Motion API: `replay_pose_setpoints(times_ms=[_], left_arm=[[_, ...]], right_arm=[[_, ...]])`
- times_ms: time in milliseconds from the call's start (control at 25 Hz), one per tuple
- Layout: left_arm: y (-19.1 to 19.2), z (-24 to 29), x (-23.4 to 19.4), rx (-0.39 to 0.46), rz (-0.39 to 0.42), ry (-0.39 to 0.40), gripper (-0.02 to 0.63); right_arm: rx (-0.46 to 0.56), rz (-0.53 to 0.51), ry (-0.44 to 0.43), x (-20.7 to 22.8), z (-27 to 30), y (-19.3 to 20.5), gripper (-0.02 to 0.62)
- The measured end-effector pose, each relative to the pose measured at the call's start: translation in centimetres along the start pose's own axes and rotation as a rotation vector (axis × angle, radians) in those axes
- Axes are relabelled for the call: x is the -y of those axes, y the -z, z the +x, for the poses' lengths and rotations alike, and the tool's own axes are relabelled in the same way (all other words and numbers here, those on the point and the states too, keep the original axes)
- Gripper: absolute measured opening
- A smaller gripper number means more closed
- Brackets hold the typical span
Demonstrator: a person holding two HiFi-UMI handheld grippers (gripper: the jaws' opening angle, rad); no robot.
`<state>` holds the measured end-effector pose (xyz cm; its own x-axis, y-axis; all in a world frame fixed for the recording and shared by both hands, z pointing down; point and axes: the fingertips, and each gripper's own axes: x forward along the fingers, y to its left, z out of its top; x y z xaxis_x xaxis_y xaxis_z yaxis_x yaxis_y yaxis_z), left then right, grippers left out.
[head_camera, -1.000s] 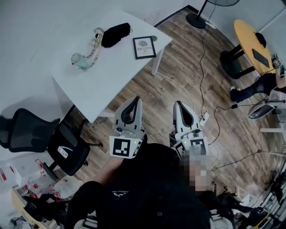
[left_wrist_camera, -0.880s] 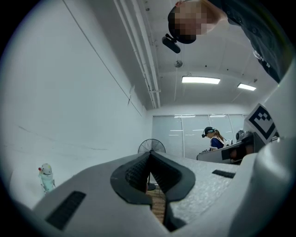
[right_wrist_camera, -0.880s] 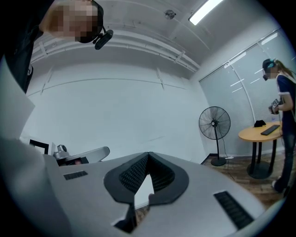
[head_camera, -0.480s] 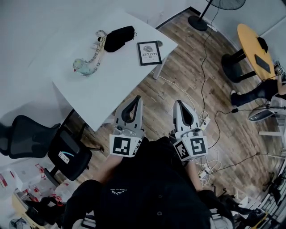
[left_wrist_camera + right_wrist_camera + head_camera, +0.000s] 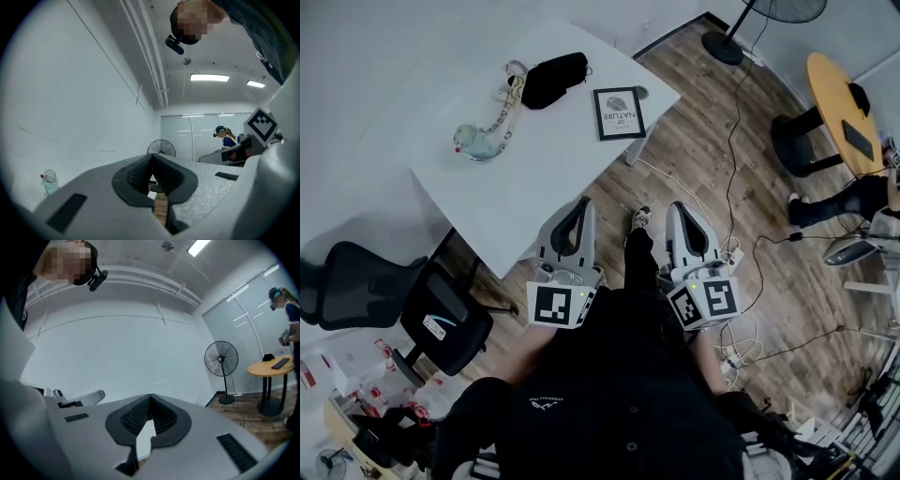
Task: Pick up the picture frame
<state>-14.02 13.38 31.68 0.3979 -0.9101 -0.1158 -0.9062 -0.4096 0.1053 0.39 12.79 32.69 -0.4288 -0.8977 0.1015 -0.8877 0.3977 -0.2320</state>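
The picture frame (image 5: pixel 619 113), black-rimmed with a white print, lies flat near the right corner of the white table (image 5: pixel 534 173) in the head view. My left gripper (image 5: pixel 582 203) and right gripper (image 5: pixel 677 208) are both shut with nothing in them. They are held side by side over the wooden floor, short of the table's near edge, with the frame well beyond them. In the left gripper view the jaws (image 5: pixel 152 158) meet at the tip; in the right gripper view the jaws (image 5: pixel 150 398) meet too. The frame shows in neither gripper view.
On the table lie a black pouch (image 5: pixel 553 77) and a pale green toy (image 5: pixel 476 141) with a cord. A black office chair (image 5: pixel 441 323) stands left of me. Cables (image 5: pixel 731 187) run over the floor; a fan base (image 5: pixel 725 47) and a round wooden table (image 5: pixel 844 103) stand at the right.
I have stepped toward the table; a foot now shows between the grippers. The table and frame sit slightly nearer and further right in the head view. Both grippers stay shut.
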Motion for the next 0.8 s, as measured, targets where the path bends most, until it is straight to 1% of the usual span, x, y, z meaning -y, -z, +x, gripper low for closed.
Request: replay_pose_setpoints(times_ms=[200, 320, 480, 800], left_arm=[[0.2, 2.4, -1.5, 0.001, 0.018, -0.049, 0.007], [0.7, 4.3, -2.3, -0.006, 0.033, -0.064, 0.006], [1.4, 7.2, -3.1, -0.014, 0.039, -0.092, 0.006], [1.4, 13.6, -4.1, -0.030, 0.059, -0.156, 0.007]], right_arm=[[0.010, 0.001, -0.035, 1.5, 3.4, -0.9, -0.002], [-0.001, 0.010, -0.056, 2.7, 5.8, -1.0, -0.002], [-0.022, 0.028, -0.067, 4.9, 8.8, -1.0, -0.002], [-0.045, 0.068, -0.107, 9.7, 14.5, -2.6, -0.002]])
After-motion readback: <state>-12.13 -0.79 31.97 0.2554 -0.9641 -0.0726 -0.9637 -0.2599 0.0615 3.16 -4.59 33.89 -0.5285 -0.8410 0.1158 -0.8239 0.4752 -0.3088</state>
